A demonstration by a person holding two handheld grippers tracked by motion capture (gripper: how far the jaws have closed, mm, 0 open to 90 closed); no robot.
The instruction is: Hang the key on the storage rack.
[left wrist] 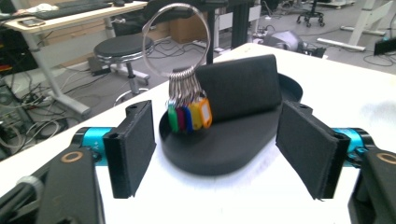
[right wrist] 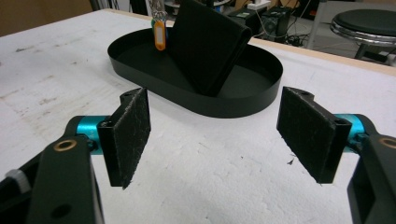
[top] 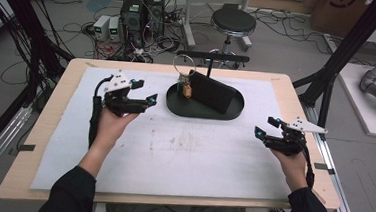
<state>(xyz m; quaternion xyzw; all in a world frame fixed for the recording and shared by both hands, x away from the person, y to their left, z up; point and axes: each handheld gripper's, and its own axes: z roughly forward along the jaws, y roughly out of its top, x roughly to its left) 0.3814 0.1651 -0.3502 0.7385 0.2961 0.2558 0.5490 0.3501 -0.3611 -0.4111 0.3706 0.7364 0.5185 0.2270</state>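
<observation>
Keyring (top: 183, 65) stands upright in my oval black tray (top: 228, 112), tags (left wrist: 190, 116) hanging down beside the leaning black wallet (top: 212, 91); my left gripper (top: 143, 93) and right gripper (top: 266, 128) both gape wide, empty.

**Open mat in front, one cluster at the back**

Wide bare stretch of white mat (top: 182, 156) between left gripper (top: 144, 94) and right gripper (top: 267, 127), both with jaws spread and nothing between them. Blocked only toward the far middle: black oval tray (top: 203, 111), with an upright black block (top: 212, 91) and a hanging key ring (top: 185, 65) with coloured tags (left wrist: 190, 116) at its left end.
</observation>
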